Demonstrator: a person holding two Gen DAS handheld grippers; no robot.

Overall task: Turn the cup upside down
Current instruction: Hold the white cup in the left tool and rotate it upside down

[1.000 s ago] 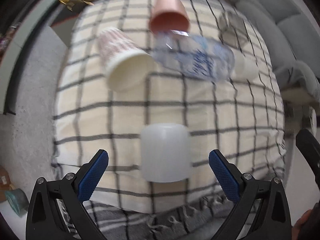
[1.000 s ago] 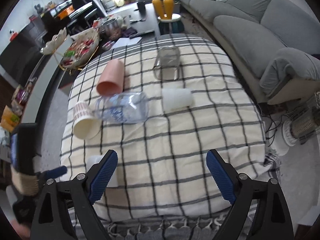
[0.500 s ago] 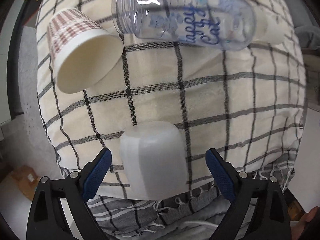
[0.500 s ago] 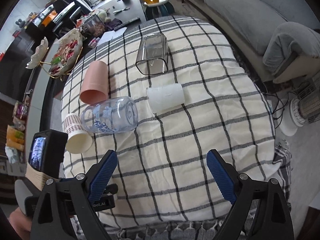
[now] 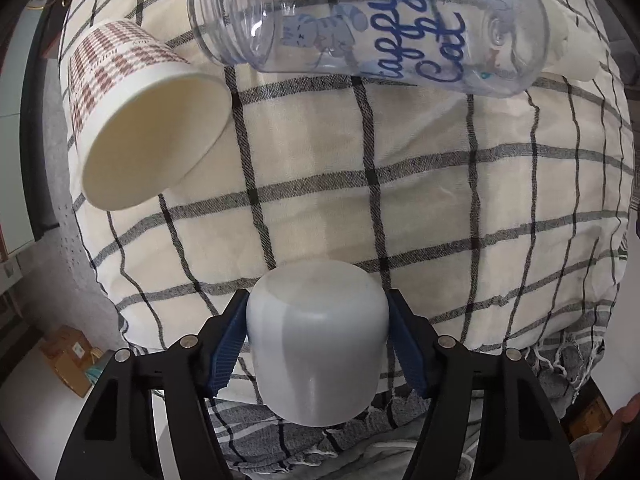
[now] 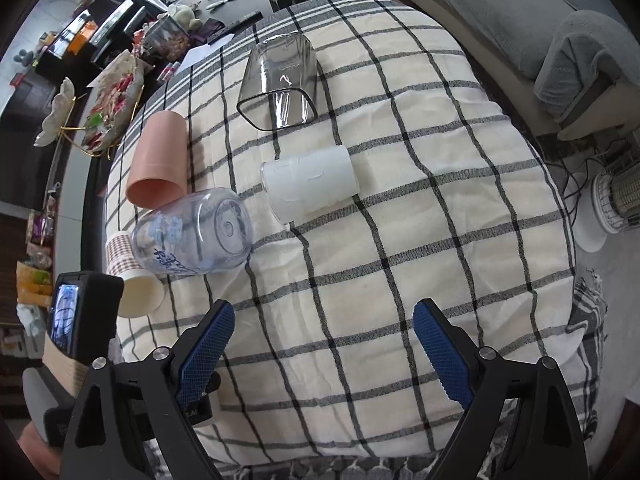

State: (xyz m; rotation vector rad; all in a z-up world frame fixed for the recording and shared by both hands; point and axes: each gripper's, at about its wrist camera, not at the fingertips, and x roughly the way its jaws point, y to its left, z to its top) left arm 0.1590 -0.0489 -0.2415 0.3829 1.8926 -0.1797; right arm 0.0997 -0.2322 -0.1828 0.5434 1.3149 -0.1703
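Soft, even daylight fills both my views. The cream black-checked tablecloth (image 5: 420, 152) is bright, with faint shadows under things. Small glints sit on the clear blue-lettered plastic bottle (image 5: 372, 20) and the clear square-rimmed glass tumbler (image 6: 280, 84). Fisheye bends the grid; corners go black. Focus is sharp.

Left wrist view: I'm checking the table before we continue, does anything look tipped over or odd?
Yes. The paper cup and the clear cat-print bottle both lie on their sides on the checked tablecloth. Nothing looks spilled. The left claw grips a frosted white cup.
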